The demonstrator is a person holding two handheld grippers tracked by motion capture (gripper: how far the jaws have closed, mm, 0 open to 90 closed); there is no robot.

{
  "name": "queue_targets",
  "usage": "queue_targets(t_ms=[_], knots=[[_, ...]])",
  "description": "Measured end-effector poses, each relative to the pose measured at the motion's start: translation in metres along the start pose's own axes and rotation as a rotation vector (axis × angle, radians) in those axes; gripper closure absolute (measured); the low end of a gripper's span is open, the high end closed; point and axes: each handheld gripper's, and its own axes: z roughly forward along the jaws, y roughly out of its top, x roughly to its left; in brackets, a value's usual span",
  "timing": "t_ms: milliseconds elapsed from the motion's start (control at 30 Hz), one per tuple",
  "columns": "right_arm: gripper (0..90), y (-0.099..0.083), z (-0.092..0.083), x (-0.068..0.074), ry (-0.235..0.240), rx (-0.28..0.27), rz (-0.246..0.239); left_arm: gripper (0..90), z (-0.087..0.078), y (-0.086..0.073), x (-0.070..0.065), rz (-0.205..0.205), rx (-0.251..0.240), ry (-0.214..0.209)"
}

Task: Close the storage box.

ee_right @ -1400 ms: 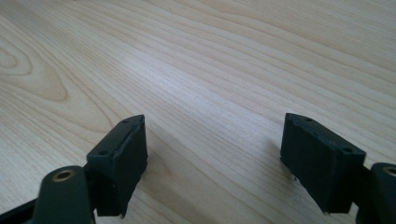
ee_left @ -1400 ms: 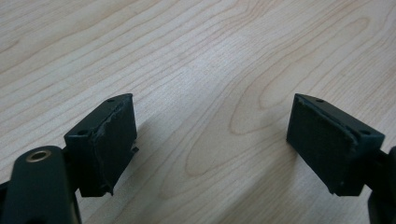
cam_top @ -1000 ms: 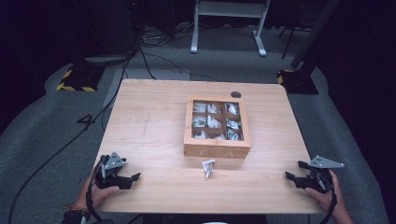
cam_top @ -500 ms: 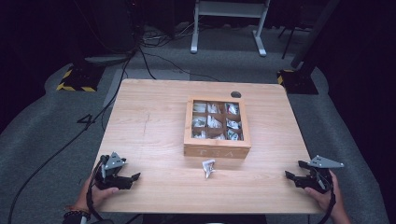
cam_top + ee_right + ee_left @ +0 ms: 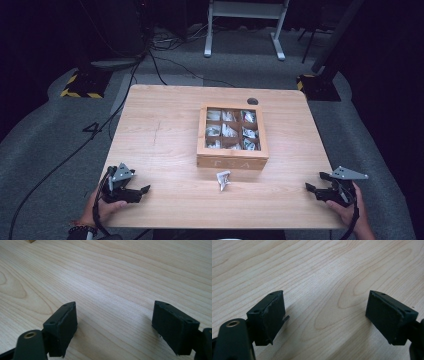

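A wooden box [image 5: 232, 160] with several compartments holding white packets sits right of the middle of the table [image 5: 165, 145]. One loose white packet [image 5: 223, 180] lies on the wood just in front of the box. My left gripper [image 5: 144, 189] rests at the front left corner, open, its jaws wide apart over bare wood [image 5: 325, 312] with nothing between them. My right gripper [image 5: 309, 188] rests at the front right edge, also open, its jaws [image 5: 113, 322] empty and aimed toward the table's middle. Both stand well clear of the packet and the box.
A small dark round hole [image 5: 252, 101] marks the table's far right. Cables [image 5: 150, 55], a white frame stand [image 5: 245, 25] and yellow-black striped bases [image 5: 80, 85] lie on the grey floor beyond the table. A corner of the box [image 5: 31, 241] peeks in at top left of the right gripper view.
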Motion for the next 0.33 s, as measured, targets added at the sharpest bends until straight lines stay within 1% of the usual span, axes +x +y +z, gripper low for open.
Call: queue_targets(t_ms=[167, 333], knots=[[20.9, 0.0000, -0.0001, -0.0003, 0.000, 0.000, 0.004, 16.3, 0.0000, 0.0000, 0.0000, -0.001, 0.000, 0.000], [20.7, 0.0000, -0.0001, -0.0002, -0.001, 0.001, 0.005, 16.3, 0.0003, -0.0002, -0.0004, -0.016, -0.002, 0.001]])
